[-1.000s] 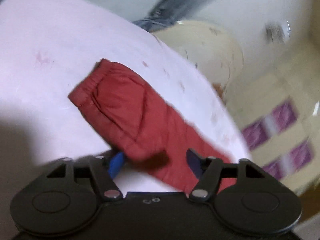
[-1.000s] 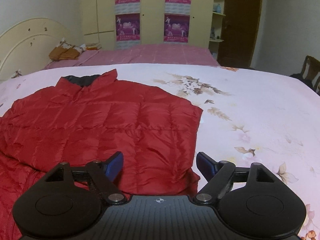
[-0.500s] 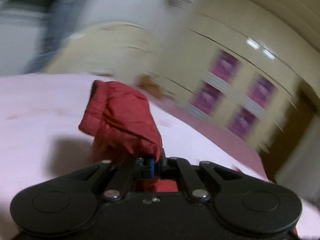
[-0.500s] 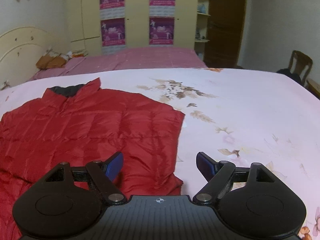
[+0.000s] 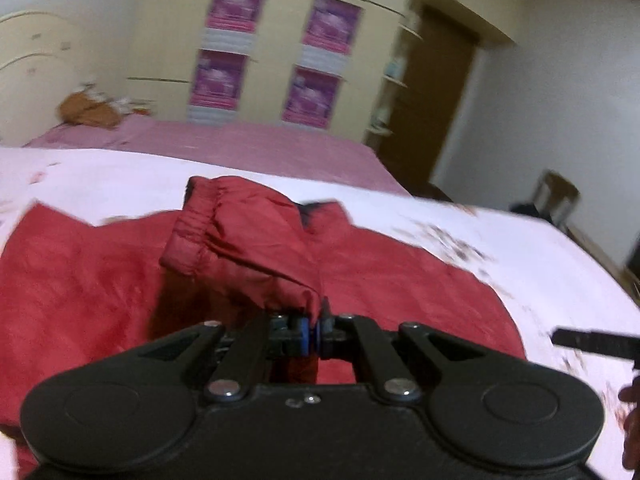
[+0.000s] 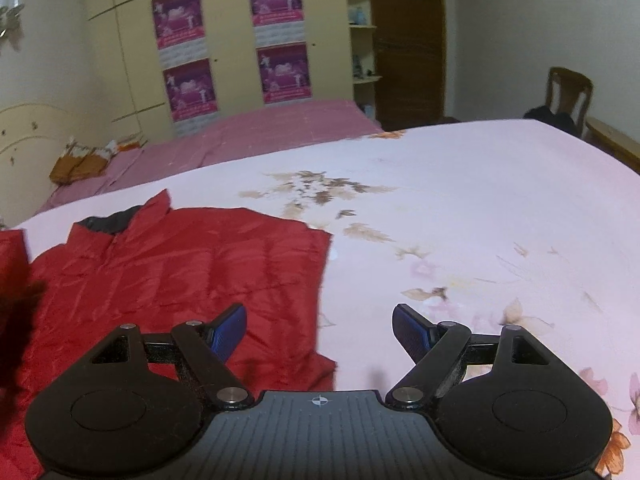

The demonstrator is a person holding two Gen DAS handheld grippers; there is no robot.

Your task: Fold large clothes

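A red puffer jacket (image 6: 180,276) lies spread on the pink floral bed (image 6: 460,220), dark collar lining at its far end. It also shows in the left wrist view (image 5: 400,280). My left gripper (image 5: 313,334) is shut on the jacket's sleeve (image 5: 244,248) and holds it raised over the jacket body, cuff pointing away. My right gripper (image 6: 319,326) is open and empty, low over the jacket's right hem and the bare sheet. A part of the right gripper (image 5: 592,342) shows at the right edge of the left wrist view.
A second bed with a pink cover (image 6: 260,132) stands behind. A cream headboard (image 6: 28,140) is at the left. Yellow wardrobes with purple posters (image 6: 232,40), a brown door (image 6: 408,40) and a wooden chair (image 6: 568,96) line the far walls.
My left gripper closed on the sleeve, lifted it off the sheet and swung it over the jacket body. My right gripper shifted a little to the right and stayed open.
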